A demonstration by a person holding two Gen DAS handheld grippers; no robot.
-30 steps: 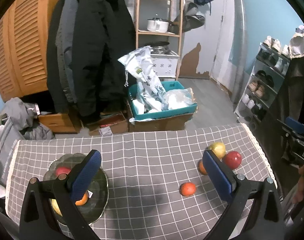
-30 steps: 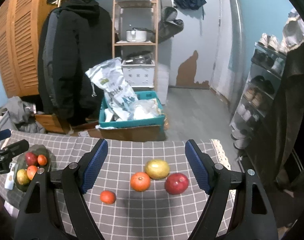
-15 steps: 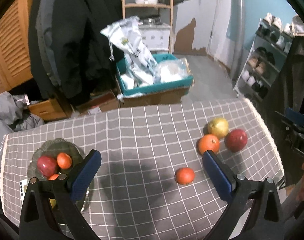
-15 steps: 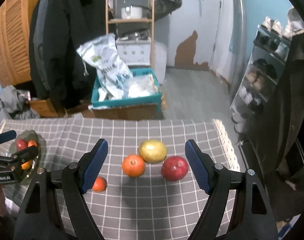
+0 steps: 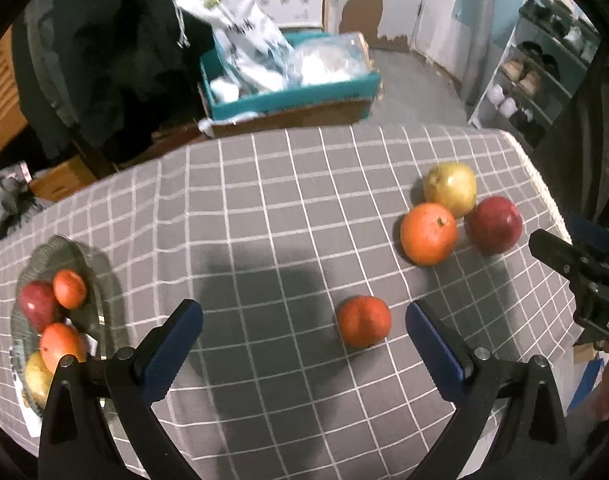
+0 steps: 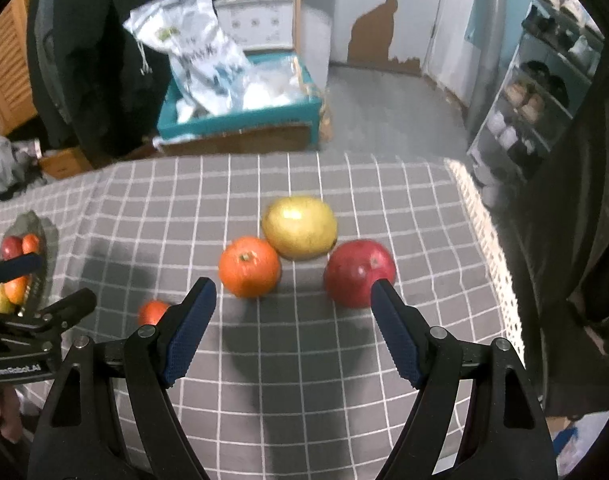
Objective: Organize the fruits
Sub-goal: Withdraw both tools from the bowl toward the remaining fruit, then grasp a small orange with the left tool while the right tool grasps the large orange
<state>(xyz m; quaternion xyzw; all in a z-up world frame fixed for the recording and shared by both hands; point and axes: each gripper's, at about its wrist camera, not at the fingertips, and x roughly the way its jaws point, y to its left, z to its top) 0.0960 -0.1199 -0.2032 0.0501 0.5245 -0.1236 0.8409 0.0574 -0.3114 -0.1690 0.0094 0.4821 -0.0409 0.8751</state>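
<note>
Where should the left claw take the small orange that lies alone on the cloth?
Across its widest middle, coming from above. The small orange is round and sits apart from the other fruit, with bare cloth on both sides, so probably one finger fits on each side. The left claw is open.

Left wrist view: glass plate (image 5: 104, 280) partly behind the left claw's (image 5: 304, 340) finger; the yellow fruit (image 5: 34, 376) on it half covered. Right claw (image 5: 576, 264) cut off at frame edge.

Right wrist view: small orange (image 6: 152, 312) partly hidden by a finger; red apple's (image 6: 358, 270) lower corner covered. Bag lettering (image 6: 202, 54) blurred, unreadable.
</note>
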